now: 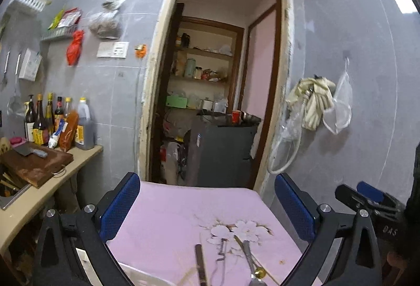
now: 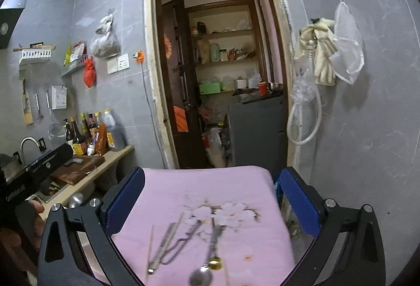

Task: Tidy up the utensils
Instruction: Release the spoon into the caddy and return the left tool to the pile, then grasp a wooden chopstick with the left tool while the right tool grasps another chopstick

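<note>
both my grippers stand spread as wide as they go and hold nothing: the left gripper [image 1: 207, 202] and the right gripper [image 2: 210, 194] each frame only bare cloth between their blue pads.

i take the flower print [image 2: 223, 212] on the pink table top [image 2: 199, 181] as my landmark. the utensils lie on my near side of it, below and short of both sets of fingertips, so i judge the coming move is a dip down and back toward me.

the spoon [image 2: 202, 275] runs lengthwise from the print straight toward me, bowl at my end, with a small gold-coloured piece [image 2: 215, 265] at its neck. left of the print lie the chopsticks [image 2: 151, 249] and a metal-handled utensil [image 2: 164, 244], long axes also toward me, leaning left.

the spoon sits nearly centred under my right jaws; in the left wrist view it [image 1: 249, 254] lies off to the right. my right hand looks the nearer one.
</note>
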